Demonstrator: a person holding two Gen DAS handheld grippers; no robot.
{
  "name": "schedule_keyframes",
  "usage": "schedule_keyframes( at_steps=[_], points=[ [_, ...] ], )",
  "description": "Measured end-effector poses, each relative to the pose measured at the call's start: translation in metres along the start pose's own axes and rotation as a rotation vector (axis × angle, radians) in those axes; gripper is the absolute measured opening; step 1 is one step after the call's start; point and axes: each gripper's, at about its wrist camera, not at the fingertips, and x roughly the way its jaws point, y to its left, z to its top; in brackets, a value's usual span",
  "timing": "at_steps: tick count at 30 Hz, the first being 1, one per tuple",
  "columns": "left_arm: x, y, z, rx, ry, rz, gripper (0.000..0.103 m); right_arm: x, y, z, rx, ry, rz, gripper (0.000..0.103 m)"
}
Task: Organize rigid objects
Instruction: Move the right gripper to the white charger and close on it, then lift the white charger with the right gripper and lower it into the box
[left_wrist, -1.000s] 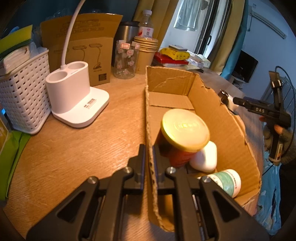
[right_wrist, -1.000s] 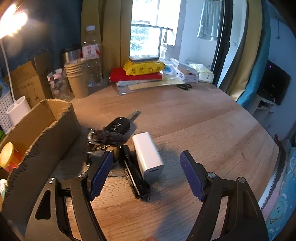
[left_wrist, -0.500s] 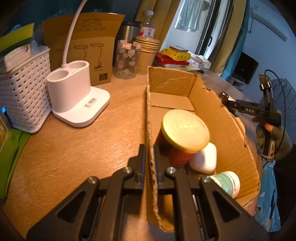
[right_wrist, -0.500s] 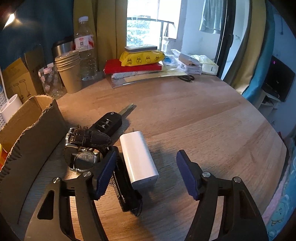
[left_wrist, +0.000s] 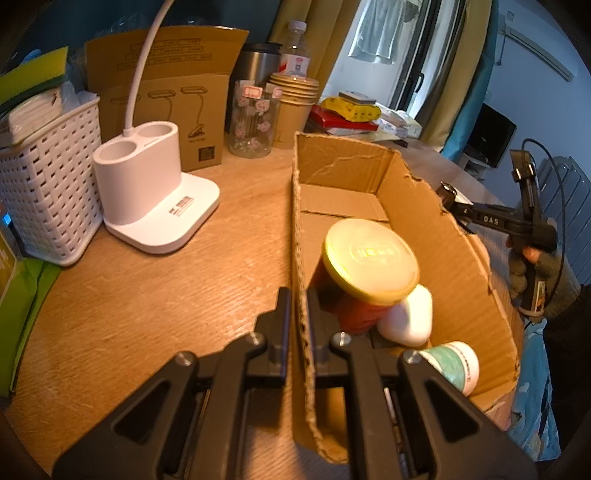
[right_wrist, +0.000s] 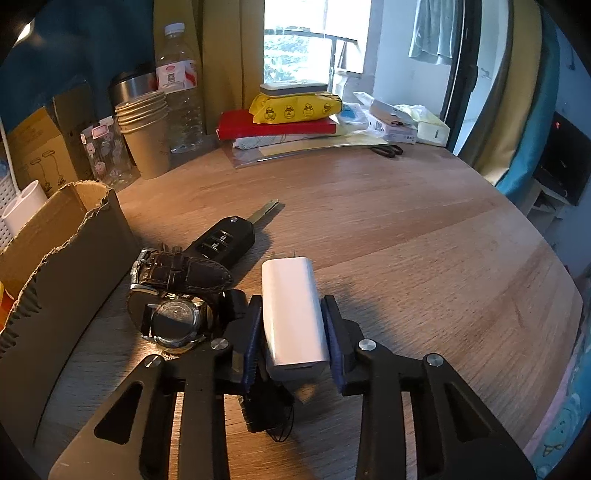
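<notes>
My left gripper (left_wrist: 296, 297) is shut on the near left wall of the open cardboard box (left_wrist: 436, 236). Inside the box are a jar with a yellow lid (left_wrist: 369, 254), a white rounded case (left_wrist: 410, 314) and a green-and-white bottle (left_wrist: 454, 363). To the right of the box, my right gripper (right_wrist: 291, 301) is closing its jaws, and its blue pads (right_wrist: 253, 332) touch both long sides of a white charger (right_wrist: 293, 332) lying on the table. A wristwatch (right_wrist: 177, 295), a car key (right_wrist: 225, 240) and a slim black object (right_wrist: 266, 406) lie beside the charger.
A white lamp base (left_wrist: 147, 184), a white basket (left_wrist: 48, 192) and a lamp carton stand left of the box. Paper cups (right_wrist: 146, 136), a water bottle (right_wrist: 181, 92), a red book stack (right_wrist: 277, 125) and scissors (right_wrist: 388, 149) line the table's back. The table edge curves at right.
The right gripper's jaws went from wide apart to closed against the white charger, and the gripper came a little lower over it. The left gripper kept its hold on the box wall.
</notes>
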Motion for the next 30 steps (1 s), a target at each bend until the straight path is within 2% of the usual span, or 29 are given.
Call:
schedule_keyframes(
  at_steps=[3, 15, 22, 30],
  points=[
    [0.000, 0.000, 0.000, 0.001, 0.001, 0.000, 0.009, -0.003, -0.002, -0.001, 0.008, -0.012, -0.007, 0.029],
    [0.001, 0.000, 0.000, 0.001, 0.000, 0.004, 0.009, -0.034, -0.001, 0.003, 0.026, -0.069, -0.027, 0.029],
    [0.001, 0.000, 0.000, 0.002, 0.000, 0.004, 0.009, -0.065, 0.014, 0.009, 0.003, -0.121, -0.014, 0.029],
    [0.001, 0.000, 0.000, 0.003, -0.001, 0.006, 0.009, -0.100, 0.043, 0.015, -0.028, -0.179, 0.038, 0.029]
  ],
)
